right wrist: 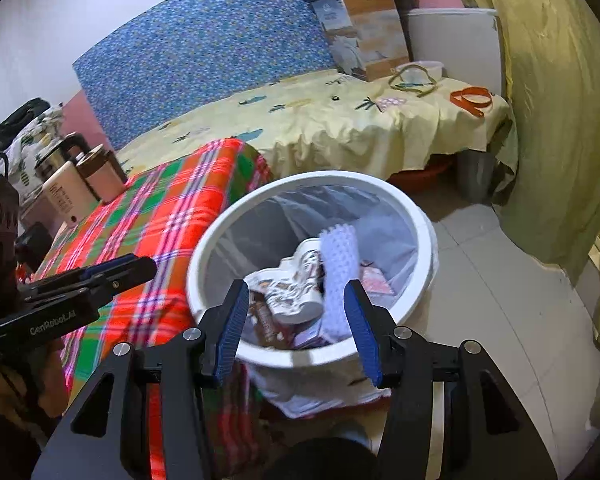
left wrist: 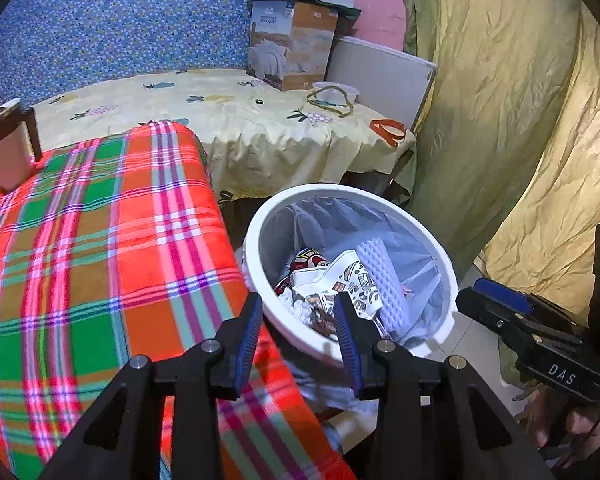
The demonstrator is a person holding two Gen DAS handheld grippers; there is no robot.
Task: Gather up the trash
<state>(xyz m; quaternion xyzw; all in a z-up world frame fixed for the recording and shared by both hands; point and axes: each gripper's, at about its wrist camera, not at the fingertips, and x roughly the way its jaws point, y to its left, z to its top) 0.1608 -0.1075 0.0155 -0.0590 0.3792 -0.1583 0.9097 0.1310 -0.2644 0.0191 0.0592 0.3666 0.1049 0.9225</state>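
White trash bin (right wrist: pixel 422 232), centre of frame, clear liner: holds a printed paper wrapper (right wrist: pixel 296 280), a lilac foam sheet (right wrist: pixel 338 264) and small packets. Left gripper (left wrist: pixel 302 334) and right gripper (right wrist: pixel 298 326), lower frame, above the bin's near rim: jaws of both parted about halfway, nothing between the blue pads. Plaid-covered table (left wrist: pixel 100 240), left, touching the bin; mug (left wrist: pixel 10 148) at upper left.

My tongs' arms are hiding the near rim of the white bin (right wrist: pixel 312 356), whose base is lying out of sight. The wrappers (right wrist: pixel 284 292) inside are blurring together, their print unreadable. The mug (left wrist: pixel 8 148) is being cut off by the frame's edge.
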